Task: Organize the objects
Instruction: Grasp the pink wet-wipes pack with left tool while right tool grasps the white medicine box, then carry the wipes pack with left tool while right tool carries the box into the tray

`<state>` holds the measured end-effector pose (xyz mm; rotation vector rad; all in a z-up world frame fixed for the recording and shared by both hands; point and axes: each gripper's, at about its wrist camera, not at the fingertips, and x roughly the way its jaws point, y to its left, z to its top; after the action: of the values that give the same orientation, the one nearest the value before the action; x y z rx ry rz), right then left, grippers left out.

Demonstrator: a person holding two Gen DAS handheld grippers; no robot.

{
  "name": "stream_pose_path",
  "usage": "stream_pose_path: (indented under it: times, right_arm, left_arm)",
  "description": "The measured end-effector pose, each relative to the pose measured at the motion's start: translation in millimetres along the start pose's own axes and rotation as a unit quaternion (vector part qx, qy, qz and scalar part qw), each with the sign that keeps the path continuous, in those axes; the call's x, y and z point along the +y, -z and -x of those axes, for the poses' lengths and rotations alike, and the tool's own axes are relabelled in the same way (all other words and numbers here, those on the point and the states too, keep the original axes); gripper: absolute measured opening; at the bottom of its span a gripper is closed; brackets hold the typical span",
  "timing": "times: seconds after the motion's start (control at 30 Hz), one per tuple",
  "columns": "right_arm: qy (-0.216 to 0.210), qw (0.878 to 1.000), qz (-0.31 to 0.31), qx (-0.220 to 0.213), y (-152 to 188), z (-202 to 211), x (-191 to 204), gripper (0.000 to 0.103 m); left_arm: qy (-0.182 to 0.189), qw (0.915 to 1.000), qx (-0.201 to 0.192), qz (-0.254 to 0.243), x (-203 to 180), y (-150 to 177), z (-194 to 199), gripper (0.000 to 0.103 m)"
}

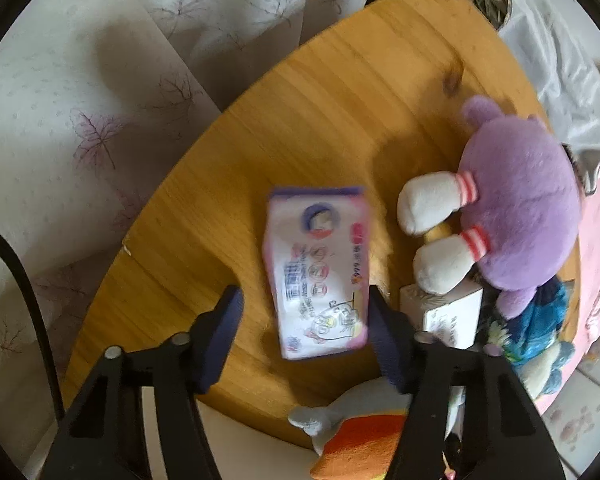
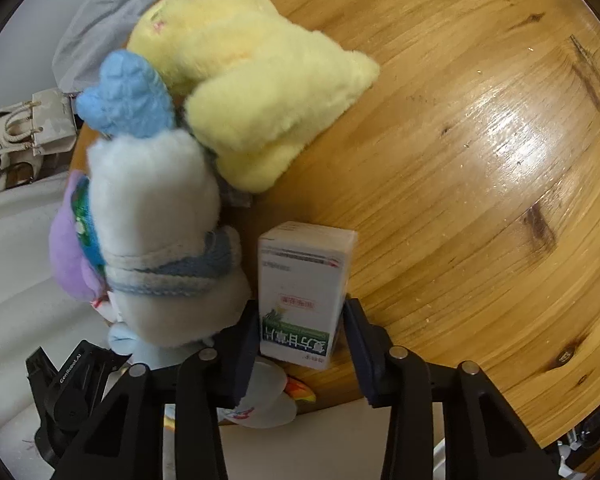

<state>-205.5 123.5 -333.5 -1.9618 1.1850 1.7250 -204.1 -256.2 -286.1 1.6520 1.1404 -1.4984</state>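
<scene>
Left gripper (image 1: 302,304): spread wide, fingers standing on either side of the tissue pack's near end; right pad looking close to the pack's edge, left pad well clear; contact not certain.
Tissue pack (image 1: 318,270): lying flat on the wooden table (image 1: 308,104), at center of the left wrist view, pink and white with a purple end pointing up-frame.
Purple plush toy (image 1: 516,204): lying at right of the frame, white feet pointing toward the tissue pack.
Right gripper (image 2: 302,322): spread, fingers flanking the small box's near end; whether squeezing it, cannot tell.
Small box (image 2: 302,294): sitting at lower center of the right wrist view, white with a green band.
White plush toy (image 2: 156,236): lying just left of the box.
Yellow plush toy (image 2: 248,80): resting at upper left, above the white one.
Handbag (image 2: 40,124): showing at far left edge, off the table.
</scene>
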Motion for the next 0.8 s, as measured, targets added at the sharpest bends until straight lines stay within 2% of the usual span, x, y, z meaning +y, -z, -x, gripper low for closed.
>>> stream_pose_path:
  times: [0.07, 0.17, 0.27, 0.43, 0.53, 0.67, 0.8]
  right_arm:
    - [0.006, 1.000, 0.008, -0.004, 1.3, -0.1, -0.5, 0.035]
    - [0.012, 0.999, 0.031, -0.018, 5.4, 4.5, 0.4, 0.035]
    - [0.016, 0.998, 0.061, -0.028, 12.2, 11.4, 2.4, 0.035]
    - [0.004, 0.994, 0.097, -0.049, 28.0, 36.0, 1.3, 0.035]
    - [-0.005, 0.989, 0.125, -0.079, 42.7, 63.3, 4.5, 0.035]
    - [-0.015, 0.979, 0.161, -0.120, 57.2, 97.9, 1.0, 0.035]
    - [-0.031, 0.966, 0.203, -0.156, 94.5, 132.9, 8.7, 0.035]
  left_arm:
    - [-0.002, 0.9999, -0.006, -0.008, -2.9, 1.9, 2.5, 0.047]
    - [0.015, 0.9998, -0.003, -0.015, -3.6, 4.3, 5.6, 0.046]
    - [0.022, 0.9993, -0.018, -0.025, -4.6, 8.4, 17.3, 0.045]
    - [0.048, 0.9961, -0.044, -0.059, -7.1, 21.8, 55.4, 0.044]
    - [0.066, 0.9926, -0.060, -0.082, -8.6, 39.3, 83.6, 0.044]
    - [0.095, 0.9838, -0.085, -0.126, 2.5, 61.4, 117.0, 0.044]
    - [0.099, 0.9684, -0.124, -0.192, 21.1, 96.3, 152.0, 0.044]
